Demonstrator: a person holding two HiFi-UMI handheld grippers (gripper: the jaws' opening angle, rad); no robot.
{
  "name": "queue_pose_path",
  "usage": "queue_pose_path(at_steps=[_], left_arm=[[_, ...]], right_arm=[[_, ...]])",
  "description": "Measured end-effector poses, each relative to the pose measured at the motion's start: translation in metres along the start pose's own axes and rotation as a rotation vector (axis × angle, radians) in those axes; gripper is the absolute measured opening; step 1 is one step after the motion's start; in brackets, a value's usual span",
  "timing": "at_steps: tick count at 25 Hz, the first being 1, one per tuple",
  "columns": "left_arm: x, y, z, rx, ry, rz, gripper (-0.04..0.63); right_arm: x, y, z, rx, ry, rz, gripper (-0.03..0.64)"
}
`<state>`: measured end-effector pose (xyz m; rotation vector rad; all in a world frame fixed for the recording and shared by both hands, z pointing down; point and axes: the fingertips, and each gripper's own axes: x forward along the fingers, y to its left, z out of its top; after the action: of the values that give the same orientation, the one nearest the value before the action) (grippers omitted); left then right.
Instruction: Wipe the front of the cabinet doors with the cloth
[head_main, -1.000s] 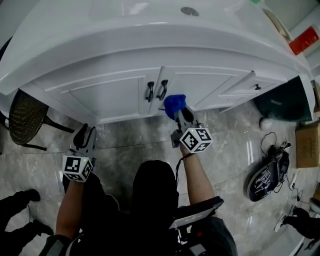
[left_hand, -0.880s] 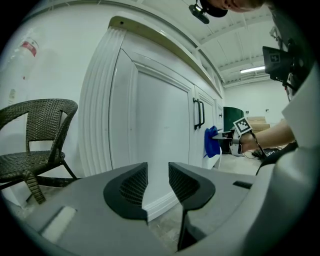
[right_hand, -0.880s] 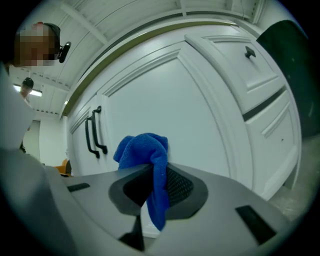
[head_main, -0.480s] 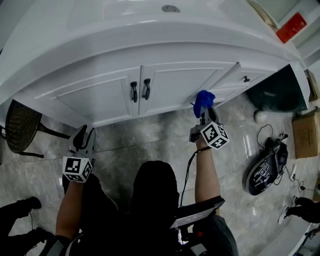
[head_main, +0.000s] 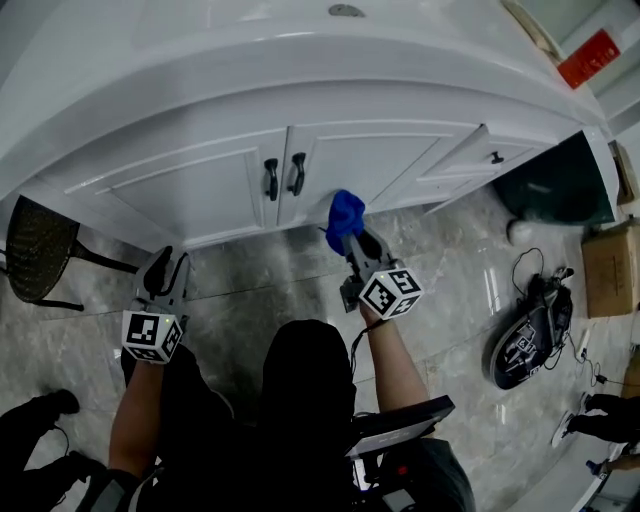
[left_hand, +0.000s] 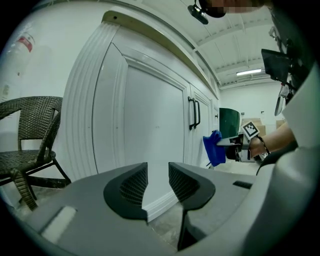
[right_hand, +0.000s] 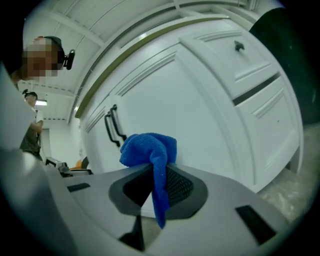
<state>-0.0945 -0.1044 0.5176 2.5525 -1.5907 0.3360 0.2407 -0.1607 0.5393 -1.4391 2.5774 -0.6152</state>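
The white cabinet's right door (head_main: 365, 165) and left door (head_main: 190, 190) meet at two black handles (head_main: 284, 176). My right gripper (head_main: 352, 232) is shut on a bunched blue cloth (head_main: 346, 210), which rests against the lower edge of the right door, just right of the handles. The right gripper view shows the cloth (right_hand: 150, 146) pinched between the jaws, a tail hanging down, with the door (right_hand: 190, 105) right behind it. My left gripper (head_main: 165, 265) hangs low by the left door's bottom corner; its jaws stand slightly apart, holding nothing (left_hand: 157, 182), and do not touch the door (left_hand: 150, 120).
A dark wicker chair (head_main: 35, 245) stands left of the cabinet. Right of the doors are drawers with a black knob (head_main: 495, 157), a dark green bin (head_main: 555, 190), a cardboard box (head_main: 610, 270) and black gear with cables (head_main: 530, 345) on the marble floor.
My right gripper swept the cloth along the right door's lower part, out to the right and back left near the handles. The left gripper has stayed put.
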Motion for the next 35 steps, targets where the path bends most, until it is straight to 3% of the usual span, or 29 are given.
queue_pose_path(at_steps=[3, 6, 13, 20, 30, 33, 35], left_arm=[[-0.008, 0.007, 0.000, -0.015, -0.003, 0.012, 0.132], [-0.018, 0.016, -0.002, -0.013, 0.004, 0.031, 0.132], [-0.034, 0.032, -0.014, 0.011, 0.045, 0.085, 0.132], [-0.024, 0.018, -0.013, 0.000, 0.047, 0.049, 0.132], [-0.005, -0.006, -0.012, 0.015, 0.044, -0.009, 0.132], [-0.002, -0.003, -0.012, -0.006, 0.040, -0.004, 0.132], [-0.001, -0.003, -0.014, -0.024, 0.042, -0.007, 0.132]], right_arm=[[0.024, 0.039, -0.028, 0.025, 0.025, 0.113, 0.057], [0.050, 0.055, -0.049, 0.058, 0.039, 0.170, 0.057], [0.080, 0.031, -0.065, 0.012, 0.077, 0.103, 0.057], [0.058, -0.027, -0.042, -0.026, 0.068, -0.037, 0.057], [-0.015, -0.158, -0.005, -0.059, 0.065, -0.345, 0.055], [-0.038, -0.177, 0.005, -0.023, 0.024, -0.415, 0.055], [-0.046, -0.174, 0.005, 0.007, 0.005, -0.414, 0.055]])
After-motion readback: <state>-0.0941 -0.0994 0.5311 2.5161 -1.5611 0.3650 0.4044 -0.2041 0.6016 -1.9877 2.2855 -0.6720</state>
